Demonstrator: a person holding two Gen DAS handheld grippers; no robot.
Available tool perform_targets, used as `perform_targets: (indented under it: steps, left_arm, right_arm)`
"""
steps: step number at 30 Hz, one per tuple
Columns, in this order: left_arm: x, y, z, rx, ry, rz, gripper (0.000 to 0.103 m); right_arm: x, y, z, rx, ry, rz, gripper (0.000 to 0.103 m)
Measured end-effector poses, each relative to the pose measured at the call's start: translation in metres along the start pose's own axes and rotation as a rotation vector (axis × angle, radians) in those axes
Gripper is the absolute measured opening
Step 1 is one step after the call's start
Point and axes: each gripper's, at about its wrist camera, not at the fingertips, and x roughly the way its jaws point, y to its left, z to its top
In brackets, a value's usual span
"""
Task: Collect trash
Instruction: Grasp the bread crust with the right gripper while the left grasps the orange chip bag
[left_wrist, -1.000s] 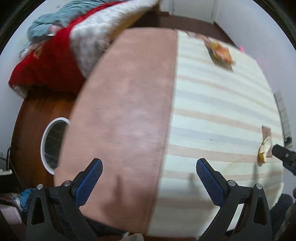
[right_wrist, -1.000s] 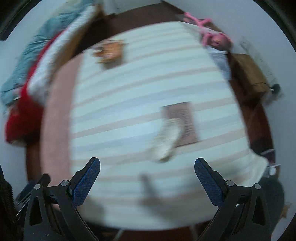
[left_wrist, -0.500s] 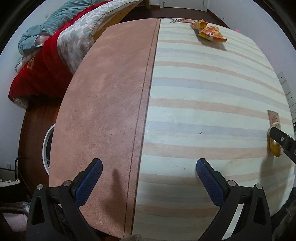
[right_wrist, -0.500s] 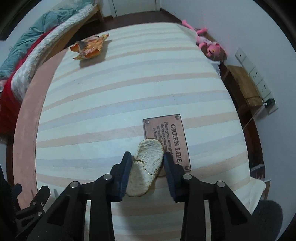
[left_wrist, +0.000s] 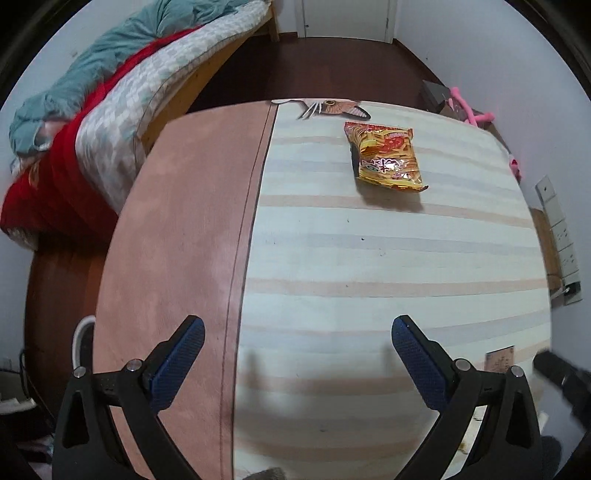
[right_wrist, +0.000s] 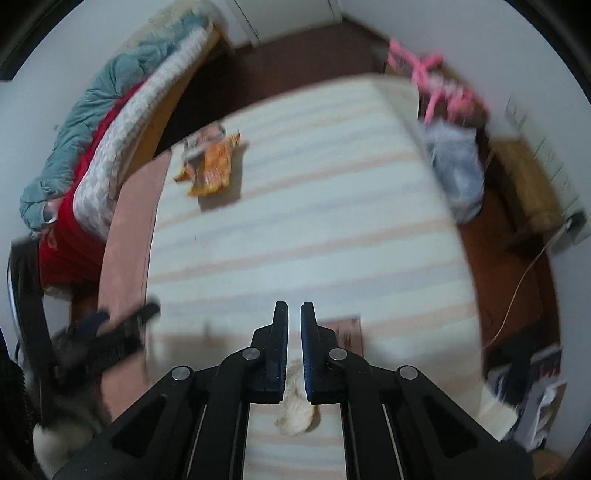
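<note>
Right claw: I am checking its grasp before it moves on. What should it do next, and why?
Probably lift the right claw a little, to test the hold. Its fingers are nearly closed, and the pale peel shows only low between them, so whether it is pinched is unclear. The snack wrapper lies far across the striped table; the left claw is open.

The snack wrapper (left_wrist: 386, 155), upper centre, is glossy crinkled foil. It lies on a matt striped cloth (left_wrist: 388, 258). The peel (right_wrist: 295, 413), bottom centre, looks rough and pithy.
</note>
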Motion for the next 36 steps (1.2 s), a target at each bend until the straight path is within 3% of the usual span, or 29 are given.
perform_targets:
  steps: [1, 2, 4, 9, 10, 14, 18, 20, 30, 36]
  left_arm:
    - [0.002, 0.003, -0.003, 0.001, 0.005, 0.013, 0.103]
    - [0.004, 0.005, -0.008, -0.004, 0.013, 0.014, 0.103]
    - [0.010, 0.010, -0.022, -0.012, 0.039, 0.017, 0.103]
    - [0.017, 0.020, -0.051, -0.042, 0.084, 0.016, 0.103]
    - [0.016, 0.021, -0.056, -0.045, 0.088, 0.017, 0.103]
    - [0.011, 0.016, -0.069, -0.022, 0.083, 0.022, 0.103]
    - [0.006, 0.012, -0.062, -0.011, 0.059, 0.008, 0.103]
    - [0.003, 0.009, -0.047, -0.016, 0.043, -0.013, 0.103]
    - [0.002, -0.004, 0.053, -0.002, -0.044, -0.058, 0.103]
    - [0.024, -0.022, 0.113, -0.006, 0.006, -0.176, 0.103]
  right_arm:
    - [0.004, -0.005, -0.003, 0.022, 0.032, 0.021, 0.015]
    - [0.010, -0.006, -0.006, 0.017, 0.054, 0.018, 0.032]
    - [0.022, -0.004, -0.017, 0.003, 0.081, -0.001, 0.047]
    - [0.052, 0.007, -0.045, -0.064, 0.114, -0.076, 0.047]
    - [0.056, 0.011, -0.050, -0.086, 0.108, -0.102, 0.047]
    - [0.059, 0.031, -0.070, -0.211, 0.014, -0.253, 0.030]
    - [0.050, 0.028, -0.071, -0.174, -0.015, -0.204, 0.022]
    - [0.040, 0.025, -0.062, -0.141, -0.028, -0.162, 0.005]
    - [0.014, -0.007, 0.030, 0.002, -0.067, 0.009, 0.005]
    - [0.031, -0.022, 0.080, 0.048, -0.074, -0.028, 0.005]
